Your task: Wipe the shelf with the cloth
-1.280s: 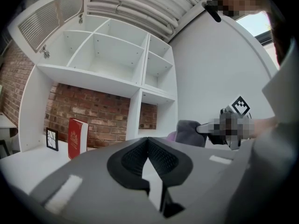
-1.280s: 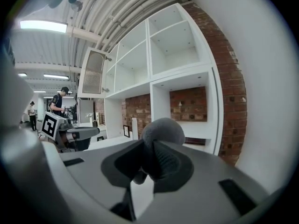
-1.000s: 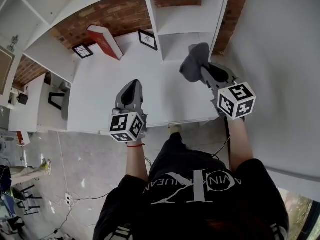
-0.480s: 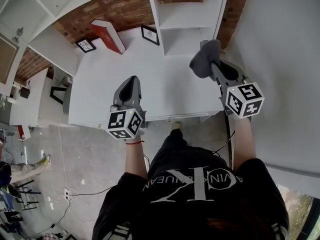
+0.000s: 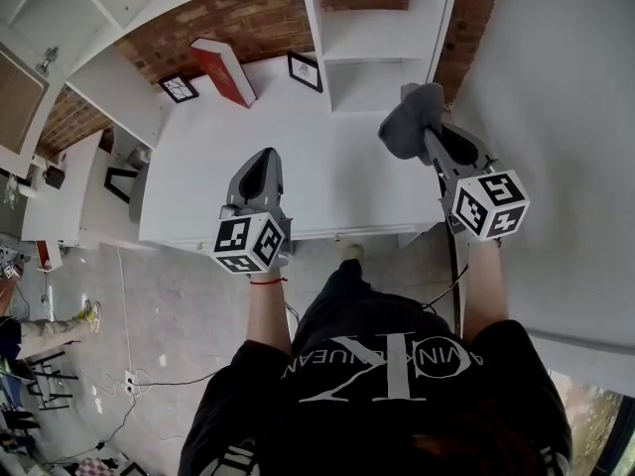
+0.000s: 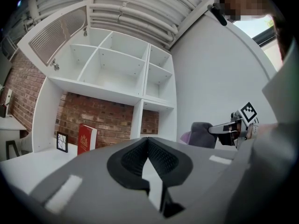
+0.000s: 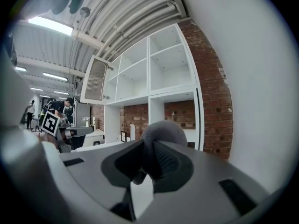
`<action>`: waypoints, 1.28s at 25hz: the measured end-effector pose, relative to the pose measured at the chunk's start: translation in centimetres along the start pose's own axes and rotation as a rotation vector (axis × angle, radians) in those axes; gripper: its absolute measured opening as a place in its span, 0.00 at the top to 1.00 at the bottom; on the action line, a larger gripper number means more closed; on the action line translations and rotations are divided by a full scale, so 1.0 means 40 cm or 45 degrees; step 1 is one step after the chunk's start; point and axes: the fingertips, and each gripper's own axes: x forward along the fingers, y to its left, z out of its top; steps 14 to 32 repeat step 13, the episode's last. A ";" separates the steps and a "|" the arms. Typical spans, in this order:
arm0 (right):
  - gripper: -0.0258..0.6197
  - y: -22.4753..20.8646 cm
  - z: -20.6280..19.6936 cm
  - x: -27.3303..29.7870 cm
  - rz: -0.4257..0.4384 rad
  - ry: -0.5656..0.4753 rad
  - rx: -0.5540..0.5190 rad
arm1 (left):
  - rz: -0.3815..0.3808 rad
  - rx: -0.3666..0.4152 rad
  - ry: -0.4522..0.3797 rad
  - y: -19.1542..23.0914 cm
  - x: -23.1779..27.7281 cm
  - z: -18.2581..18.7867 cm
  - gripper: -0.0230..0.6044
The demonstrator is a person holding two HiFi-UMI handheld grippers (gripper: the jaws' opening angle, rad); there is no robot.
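This looks like a home corner built inside a large lab or workshop hall. On the far side, white shelves (image 5: 377, 38) stand against a brick wall (image 5: 238, 18) with a white table (image 5: 298, 167) in front, and a red book (image 5: 223, 70) and a small frame (image 5: 305, 71) give it a living-room look. But the ceiling has bare pipes (image 7: 135, 17) and strip lights (image 7: 49, 26), the near grey floor (image 5: 169, 305) carries loose cables (image 5: 159, 383), and people (image 7: 58, 107) stand at the far left.

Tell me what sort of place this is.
Probably a studio or workshop mocked up as a room: white shelving against a brick wall, a red book on the white counter, exposed pipes and strip lights overhead.
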 end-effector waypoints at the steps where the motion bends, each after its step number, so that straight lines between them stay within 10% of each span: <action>1: 0.86 0.004 0.002 -0.001 0.003 0.000 -0.001 | 0.003 -0.002 -0.002 0.002 -0.003 0.003 0.95; 32: 0.86 0.027 -0.009 -0.007 0.017 -0.006 0.012 | 0.020 -0.011 0.011 0.013 -0.023 -0.009 0.95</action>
